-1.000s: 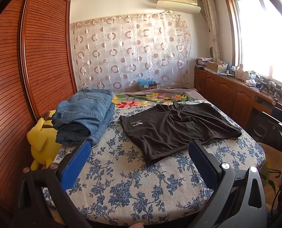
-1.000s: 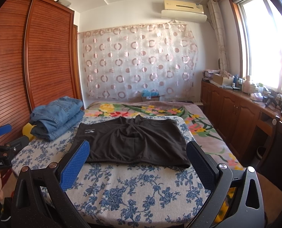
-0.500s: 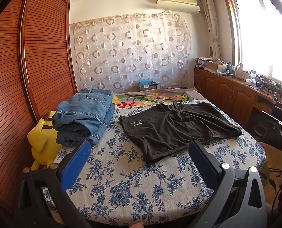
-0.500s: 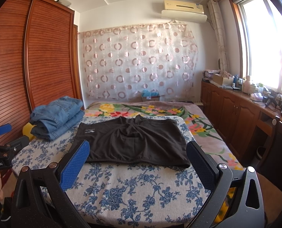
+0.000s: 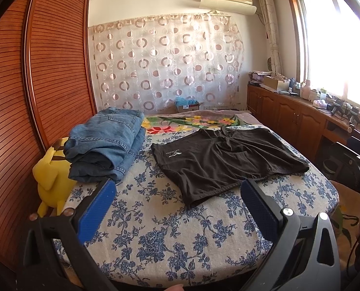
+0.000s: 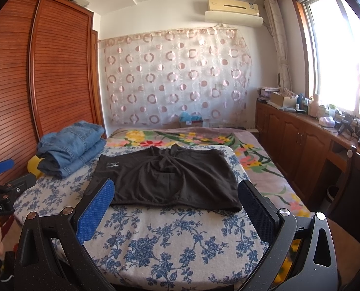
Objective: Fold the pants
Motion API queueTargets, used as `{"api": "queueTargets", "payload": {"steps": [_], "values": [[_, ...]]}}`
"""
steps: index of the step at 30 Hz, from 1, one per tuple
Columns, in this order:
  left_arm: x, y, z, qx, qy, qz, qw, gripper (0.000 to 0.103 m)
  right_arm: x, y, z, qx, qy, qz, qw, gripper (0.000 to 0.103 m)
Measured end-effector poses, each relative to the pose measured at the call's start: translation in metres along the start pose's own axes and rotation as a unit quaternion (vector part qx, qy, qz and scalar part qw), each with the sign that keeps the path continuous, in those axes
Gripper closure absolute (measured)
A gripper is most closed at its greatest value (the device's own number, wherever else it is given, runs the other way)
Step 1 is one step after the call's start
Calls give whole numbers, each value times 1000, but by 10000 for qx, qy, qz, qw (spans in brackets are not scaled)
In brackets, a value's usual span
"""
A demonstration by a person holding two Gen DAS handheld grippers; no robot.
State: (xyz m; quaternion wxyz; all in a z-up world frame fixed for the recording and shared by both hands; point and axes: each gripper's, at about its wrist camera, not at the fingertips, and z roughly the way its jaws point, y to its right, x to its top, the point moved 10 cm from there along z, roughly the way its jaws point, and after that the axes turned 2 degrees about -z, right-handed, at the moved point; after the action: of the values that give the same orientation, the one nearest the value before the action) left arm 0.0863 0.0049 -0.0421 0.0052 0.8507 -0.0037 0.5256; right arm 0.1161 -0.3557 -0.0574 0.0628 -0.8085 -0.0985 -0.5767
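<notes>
The dark pants lie flat on the bed, on the blue flower sheet, near the middle and a bit toward the far end. They are short pants with a small white logo near the left edge. A pile of folded blue jeans sits by the left edge of the bed, just beside the pants but not touching them. The left gripper hangs over the near edge of the bed with its blue fingers spread wide and holding nothing. The right gripper does the same (its fingers are spread wide too). The left view shows a yellow plush toy squeezed between the jeans and the brown closet; the right view shows only a small bit of it. The right view shows the other gripper at the far left with a hand under it, and more of the flowery blanket at the far end of the bed.
</notes>
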Motion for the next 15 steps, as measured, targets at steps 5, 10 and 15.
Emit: {"api": "queueTargets", "payload": {"steps": [5, 10, 15], "values": [[-4, -2, 7, -7, -36, 0, 10000, 0, -6, 7, 5, -14, -84, 27, 10000, 0], [-15, 2, 24, -138, -236, 48, 9996, 0, -15, 19, 13, -53, -171, 68, 9998, 0], [-24, 6, 40, -198, -398, 141, 9989, 0, -25, 35, 22, -47, -305, 173, 9994, 0]]}}
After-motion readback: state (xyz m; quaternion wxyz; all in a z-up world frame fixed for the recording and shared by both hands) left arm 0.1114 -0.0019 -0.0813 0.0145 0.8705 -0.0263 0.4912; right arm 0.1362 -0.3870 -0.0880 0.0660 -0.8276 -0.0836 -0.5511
